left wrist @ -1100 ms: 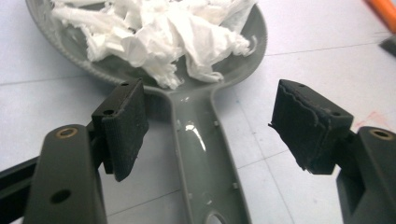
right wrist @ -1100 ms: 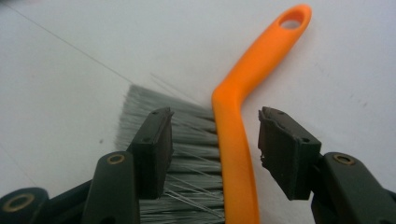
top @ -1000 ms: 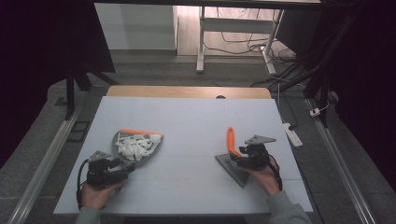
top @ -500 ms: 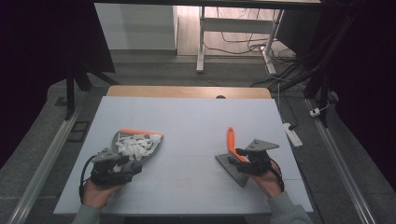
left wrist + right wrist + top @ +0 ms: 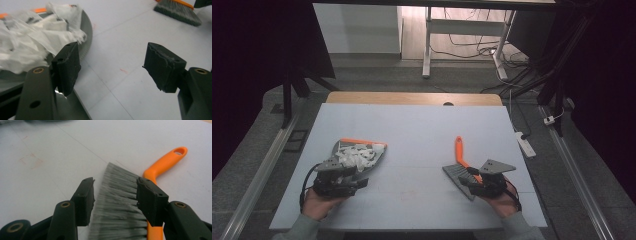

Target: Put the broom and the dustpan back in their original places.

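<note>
orange-handled brush lay on the counter under the wide-apart right tongs; left tongs gaped empty beside the paper-filled dustpan.

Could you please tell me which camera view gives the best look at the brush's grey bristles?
The right gripper view: the bristles lie close up between the open jaws of the right gripper, each strand distinct, orange handle beside them. The high view shows the whole brush, small, on the table. The left gripper view catches its bristle edge far off.

Paper-filled dustpan left, brush right.
</note>
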